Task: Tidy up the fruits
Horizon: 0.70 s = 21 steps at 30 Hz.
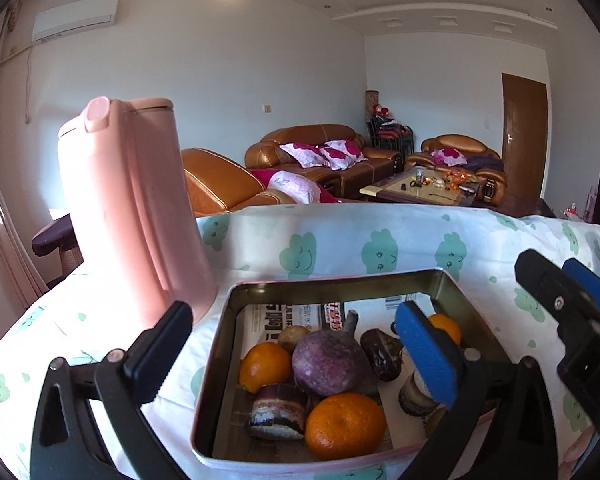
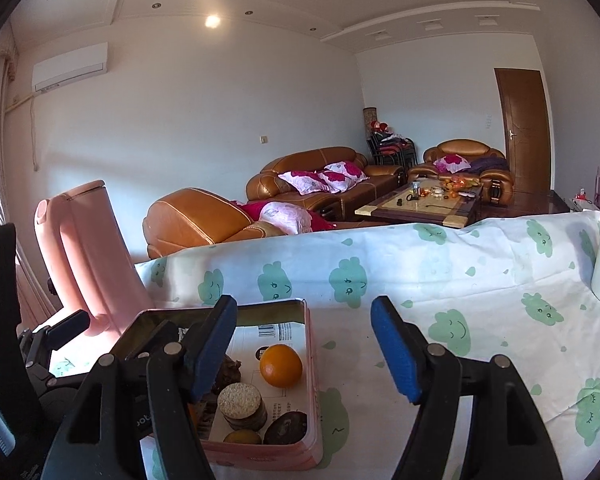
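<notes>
Pink tin (image 1: 220, 360) holding oranges (image 1: 345, 425), left gripper (image 1: 296, 354) fingers wide apart, right gripper (image 2: 304, 350) fingers apart, both empty.

The cloth (image 1: 380, 240) on the counter is white with green smiling clouds. Between the left jaws, a pink tin (image 1: 220, 380) holds orange tangerines (image 1: 345, 425) and a purple round fruit (image 1: 329, 362). A pale pink jug (image 1: 132, 216) stands beyond the left jaws. Both grippers' pads (image 2: 396, 356) are blue.
</notes>
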Each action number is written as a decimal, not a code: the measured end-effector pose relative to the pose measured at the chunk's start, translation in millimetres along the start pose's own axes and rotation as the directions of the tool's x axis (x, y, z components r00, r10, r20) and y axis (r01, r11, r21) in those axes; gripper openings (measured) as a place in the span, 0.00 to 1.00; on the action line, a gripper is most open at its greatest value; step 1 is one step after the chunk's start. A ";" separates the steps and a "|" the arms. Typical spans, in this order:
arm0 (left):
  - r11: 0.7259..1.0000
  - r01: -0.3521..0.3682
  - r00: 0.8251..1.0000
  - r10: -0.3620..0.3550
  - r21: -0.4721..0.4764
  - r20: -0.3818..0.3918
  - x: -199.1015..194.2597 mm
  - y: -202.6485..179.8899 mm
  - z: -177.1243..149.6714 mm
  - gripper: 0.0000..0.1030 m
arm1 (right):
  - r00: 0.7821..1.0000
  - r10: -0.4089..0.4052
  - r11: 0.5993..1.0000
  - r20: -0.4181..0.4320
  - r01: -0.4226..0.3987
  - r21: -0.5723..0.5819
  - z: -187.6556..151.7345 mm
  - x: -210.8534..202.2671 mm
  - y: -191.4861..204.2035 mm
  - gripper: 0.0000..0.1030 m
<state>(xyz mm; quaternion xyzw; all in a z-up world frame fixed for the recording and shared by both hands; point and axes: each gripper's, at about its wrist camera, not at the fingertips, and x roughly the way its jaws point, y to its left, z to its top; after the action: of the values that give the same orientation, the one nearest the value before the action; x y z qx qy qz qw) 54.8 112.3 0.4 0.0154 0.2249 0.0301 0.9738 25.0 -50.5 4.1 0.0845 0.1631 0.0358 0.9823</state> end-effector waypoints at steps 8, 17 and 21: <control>0.999 -0.034 0.998 0.035 -0.004 0.055 -25.5 5.5 -8.0 1.00 | 0.999 0.007 1.000 0.041 -0.007 0.012 -2.5 -16.2 -5.3 0.69; 0.999 -0.051 0.996 0.052 -0.020 0.079 -38.8 10.9 -13.2 1.00 | 0.997 0.000 1.000 0.080 0.001 -0.016 -4.9 -29.8 -0.5 0.69; 0.999 -0.048 0.996 0.049 -0.019 0.075 -39.1 11.0 -13.6 1.00 | 0.996 -0.002 1.000 0.087 0.003 -0.020 -5.4 -31.7 -0.4 0.70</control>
<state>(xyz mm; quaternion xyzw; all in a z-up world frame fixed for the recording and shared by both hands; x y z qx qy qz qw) 13.2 121.0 5.8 0.0138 0.1873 0.0550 0.9807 -6.7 -53.2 9.0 0.0758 0.1200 0.0325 0.9893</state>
